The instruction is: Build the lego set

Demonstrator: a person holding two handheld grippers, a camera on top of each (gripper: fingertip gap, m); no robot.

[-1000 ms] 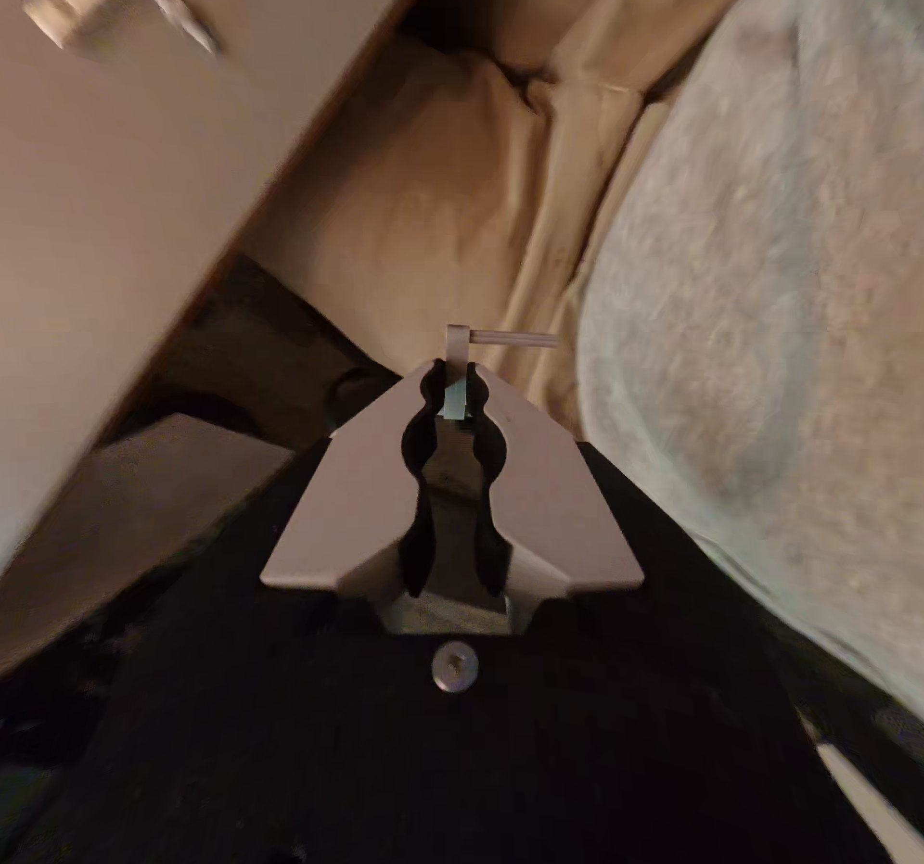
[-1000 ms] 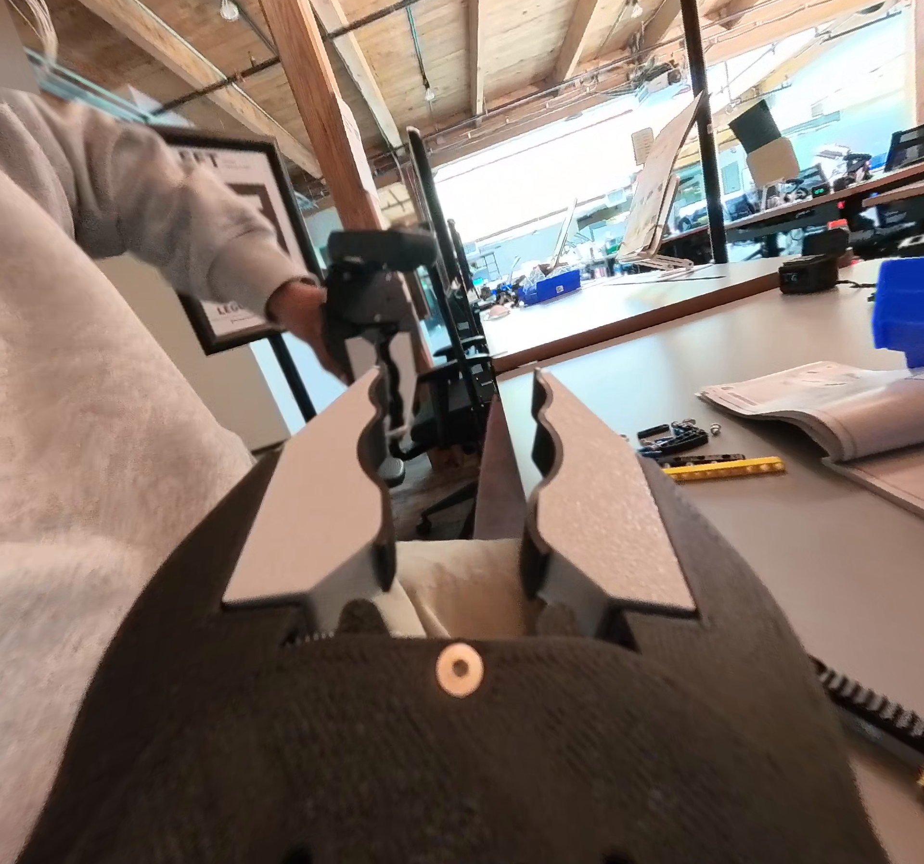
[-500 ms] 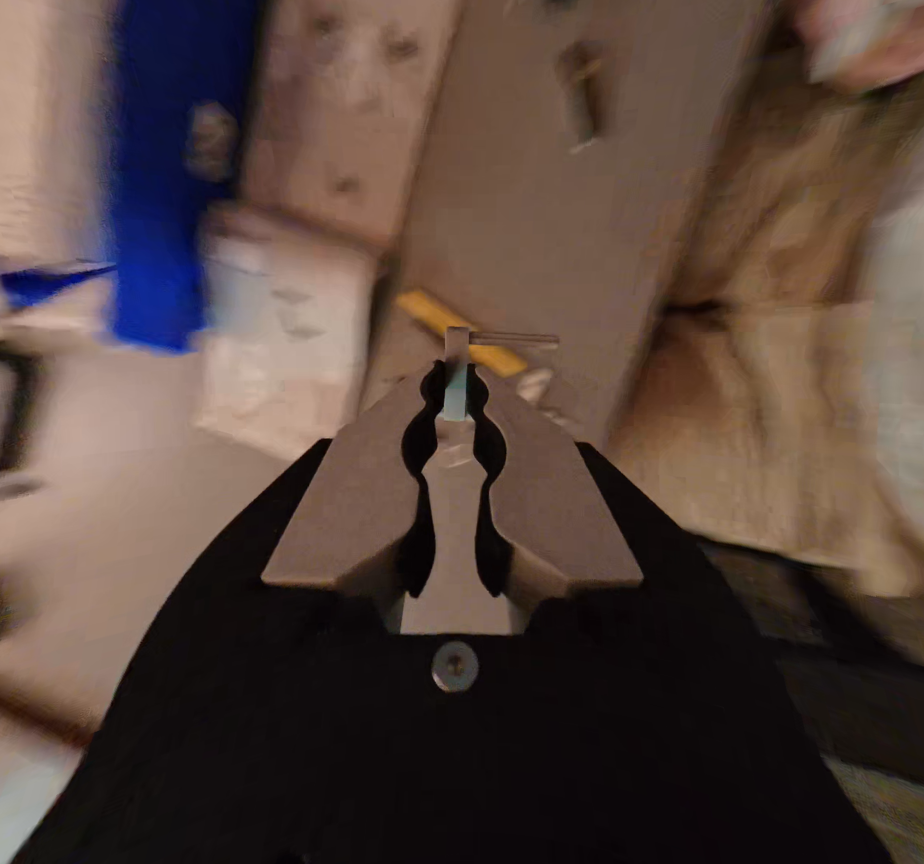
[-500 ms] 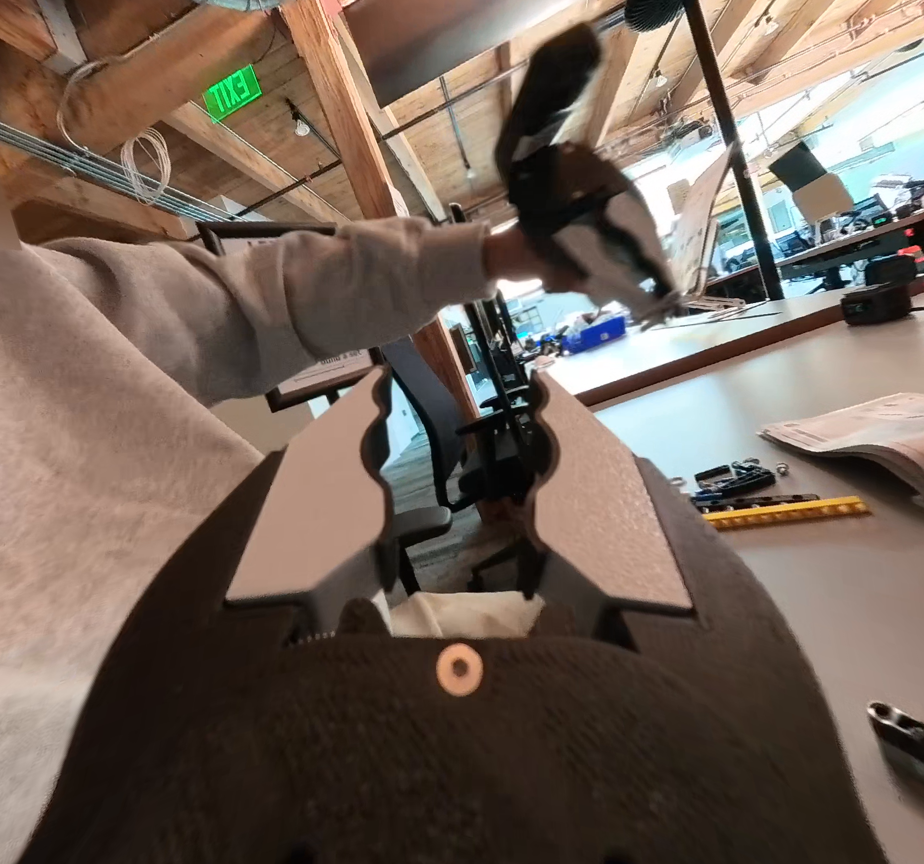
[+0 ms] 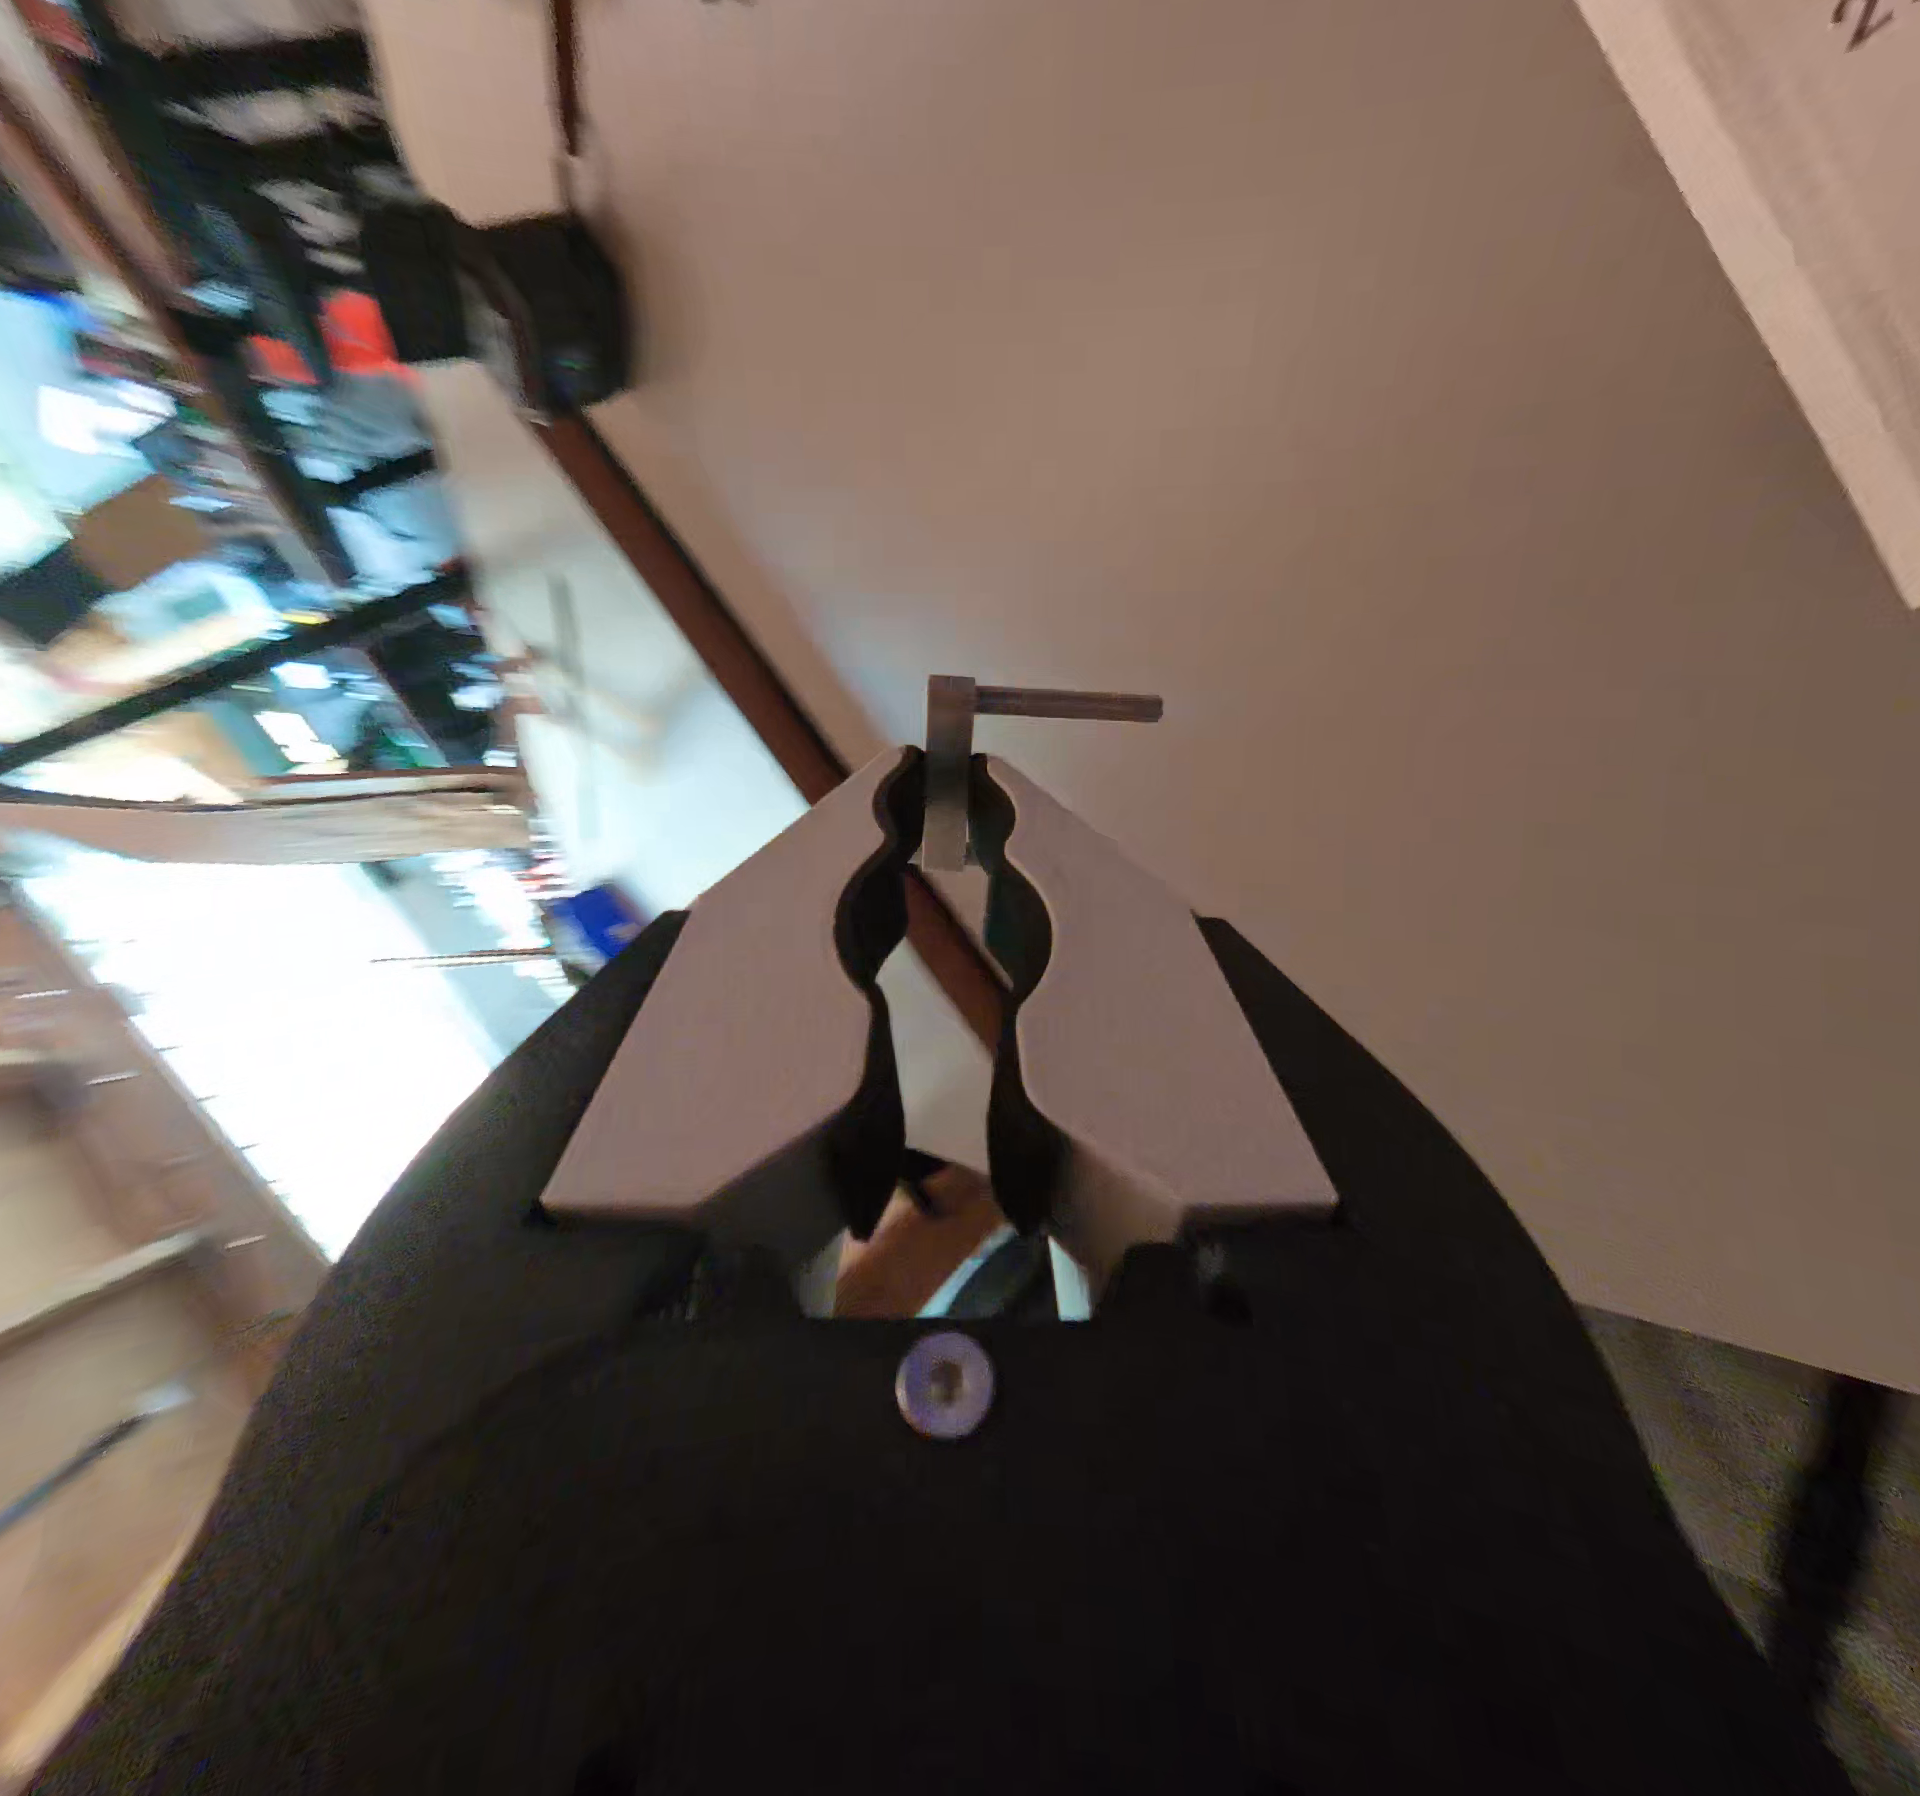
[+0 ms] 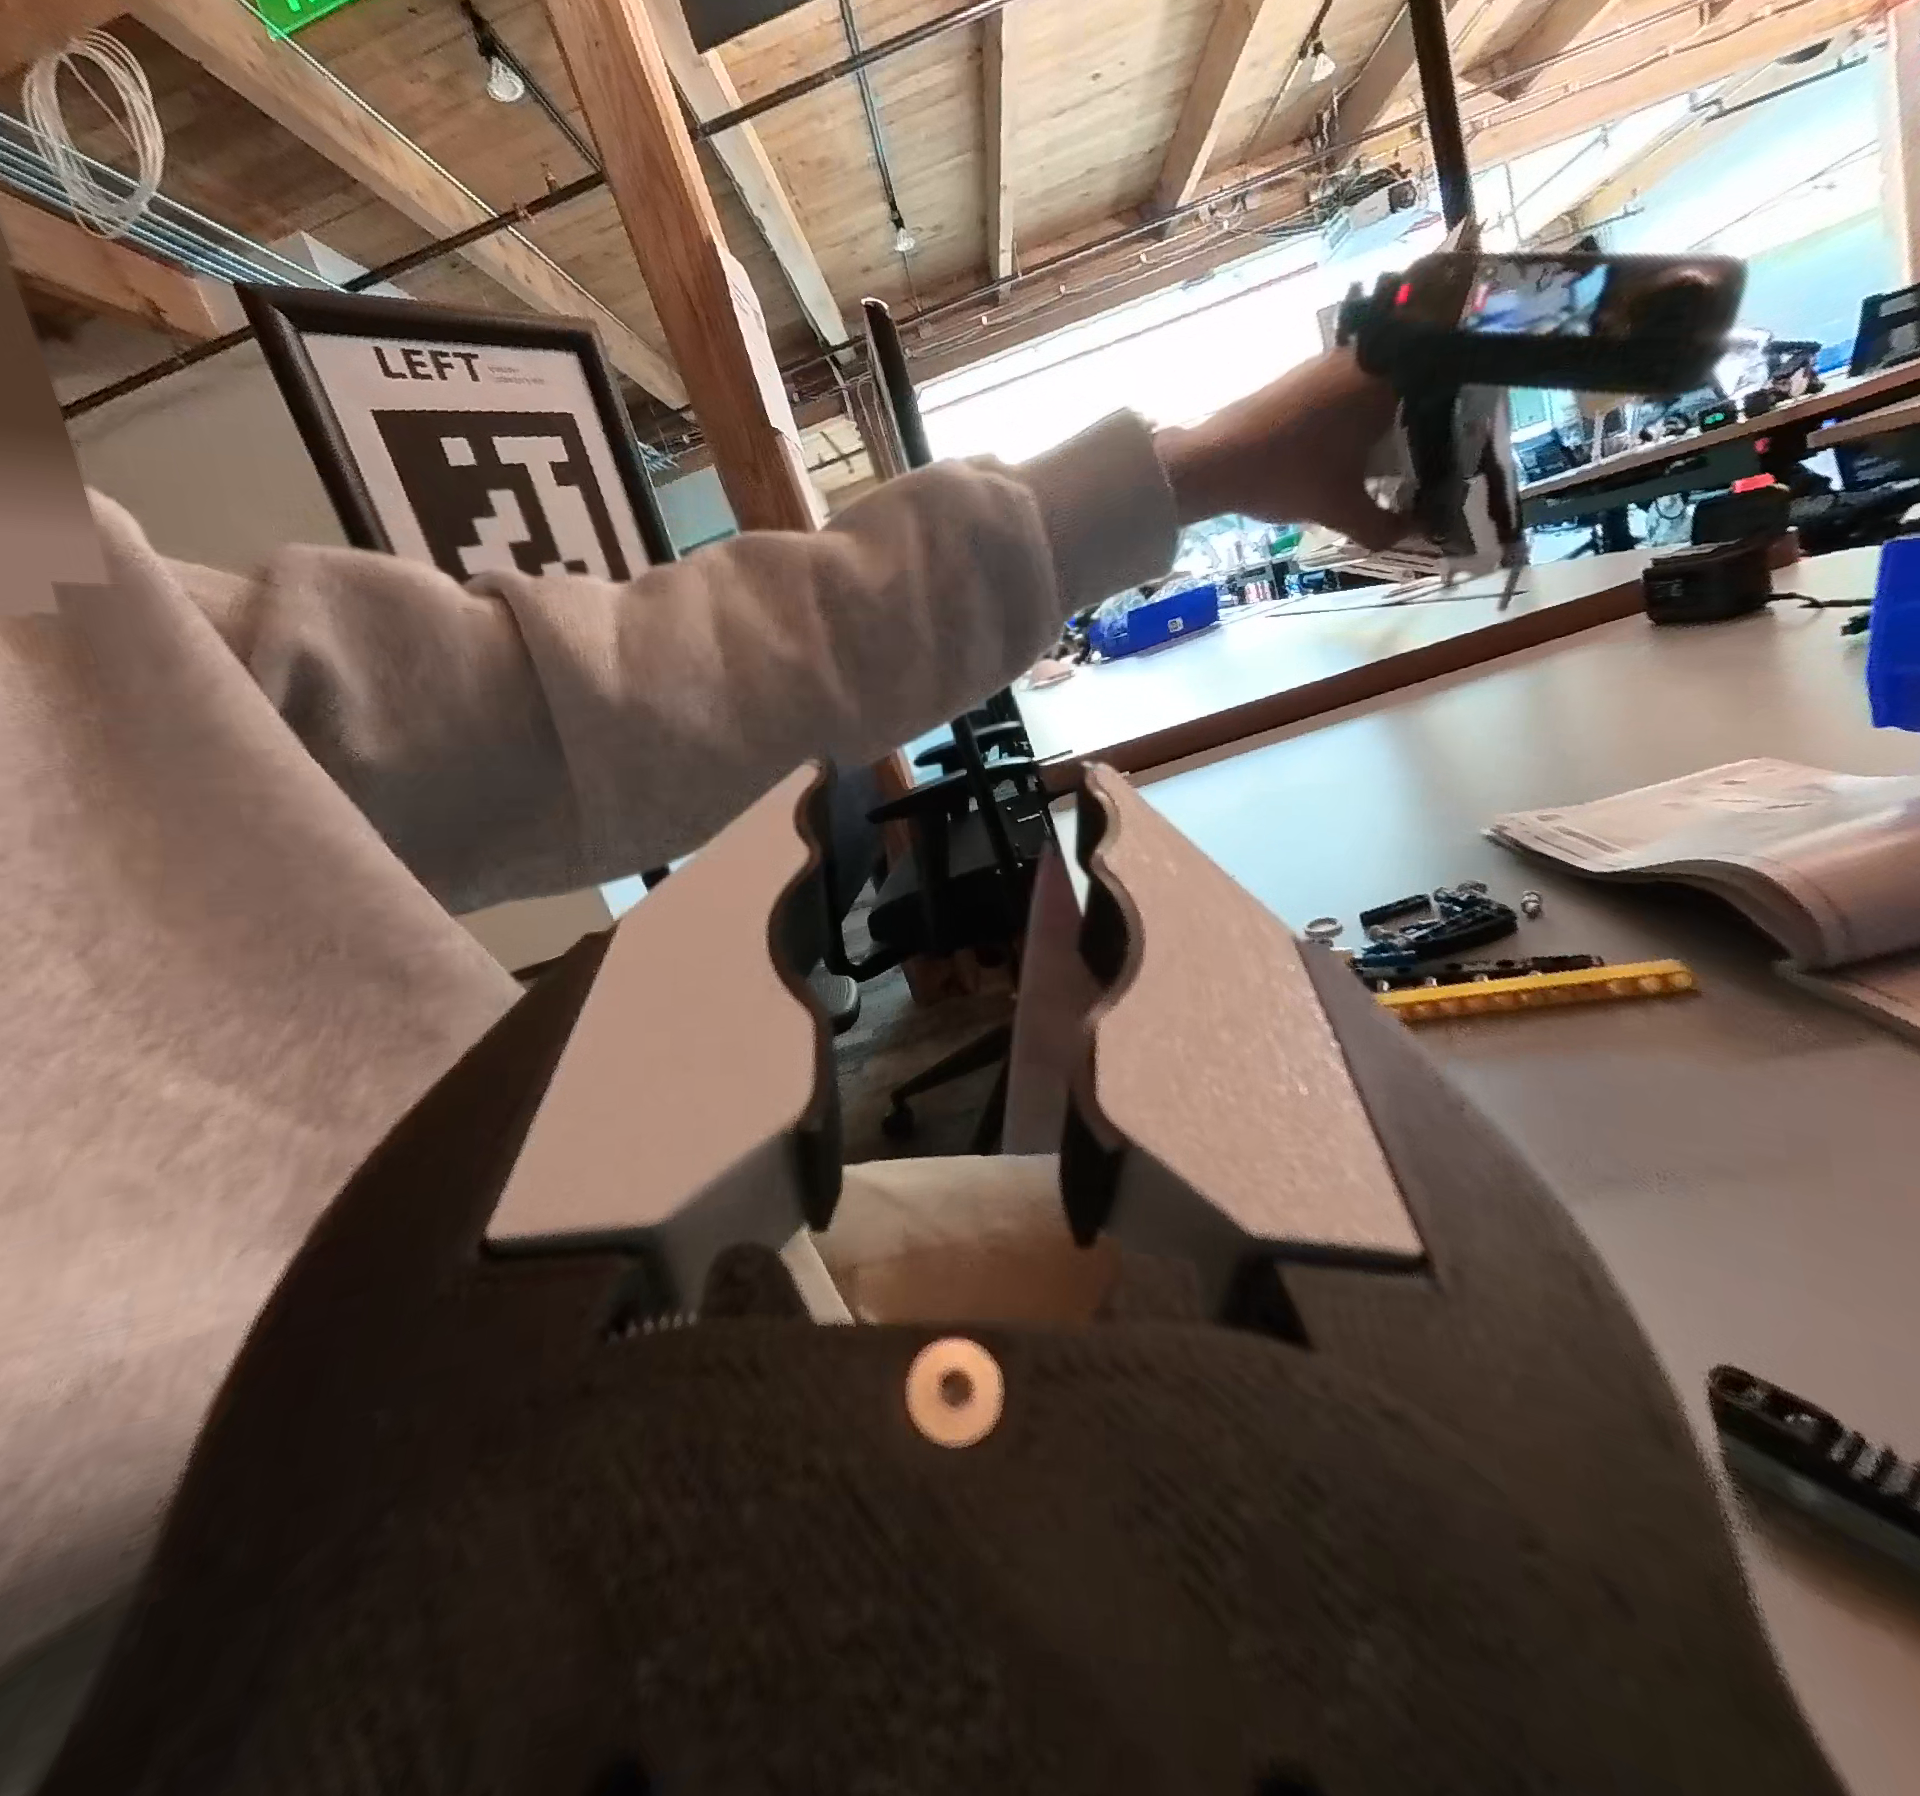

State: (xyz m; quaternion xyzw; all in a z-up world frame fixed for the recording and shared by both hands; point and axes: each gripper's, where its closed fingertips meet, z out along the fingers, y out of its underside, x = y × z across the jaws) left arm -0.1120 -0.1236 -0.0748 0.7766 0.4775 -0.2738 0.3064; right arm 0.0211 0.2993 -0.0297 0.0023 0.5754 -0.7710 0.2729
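My left gripper is shut on a small grey lego piece with a thin grey axle sticking out to the right. It hangs in the air over the pale table. In the right wrist view the left gripper is held high over the table's far side on an outstretched arm. My right gripper is open and empty, low near the table's left edge. A yellow lego beam and several small black lego parts lie on the table.
An open instruction booklet lies at the right, also seen as a white sheet. A blue bin and a black box stand farther back. A toothed black piece lies at the near right. A framed marker sign stands at the left.
The left gripper swung up from the person's lap and out over the table's far side, still holding the grey piece. The right gripper stayed open and shifted only a little.
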